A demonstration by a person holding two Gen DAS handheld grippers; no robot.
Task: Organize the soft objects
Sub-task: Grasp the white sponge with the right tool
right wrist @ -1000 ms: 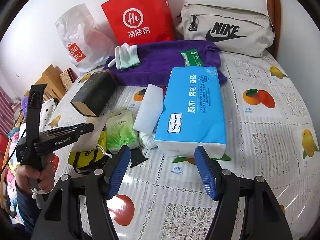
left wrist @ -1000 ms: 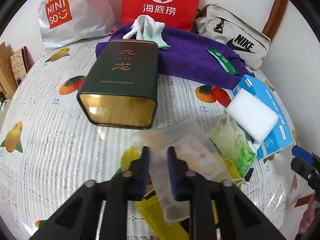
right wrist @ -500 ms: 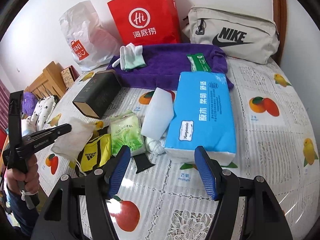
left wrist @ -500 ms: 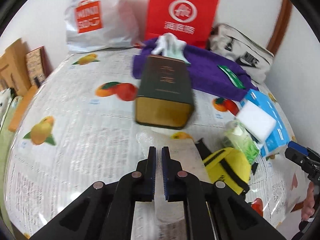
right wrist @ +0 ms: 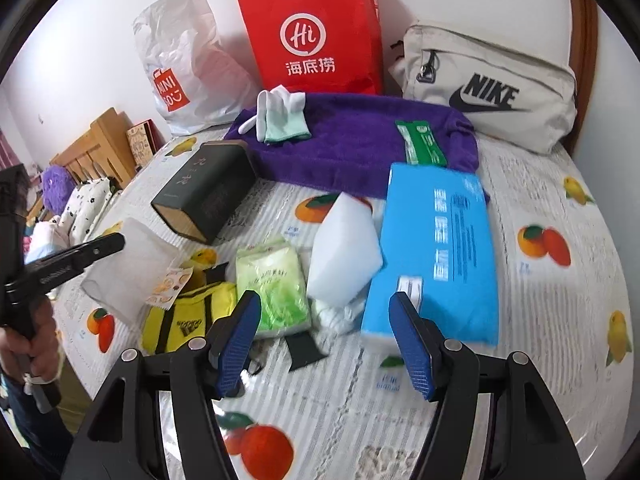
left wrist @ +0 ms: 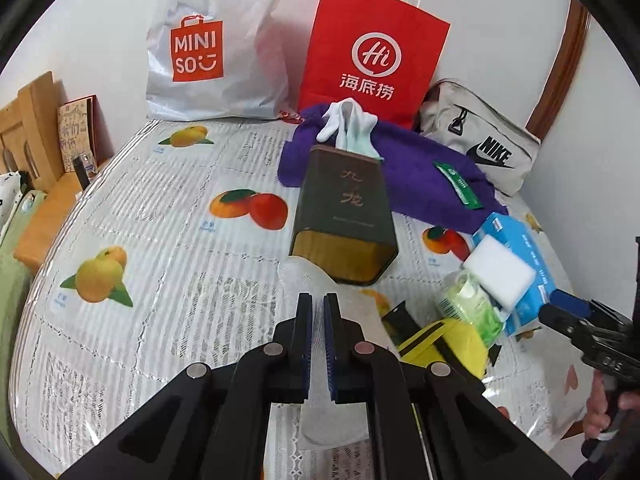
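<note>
My left gripper is shut on a frosted translucent pouch with a fruit-print label, held off the table left of the pile. The right wrist view shows that pouch hanging from the left gripper. My right gripper stands open over the table's front, with nothing between its fingers. Just beyond it lie a yellow Adidas bag, a green wipes pack, a white sponge and a blue tissue pack. White and mint gloves rest on a purple towel.
A dark green tin lies on its side mid-table. A red paper bag, a white Miniso bag and a grey Nike bag line the wall. A green packet is on the towel. Wooden furniture stands at the left.
The left gripper closed tight on the pouch, then lifted it off the pile and carried it leftward. The right gripper shifted slightly and stayed open.
</note>
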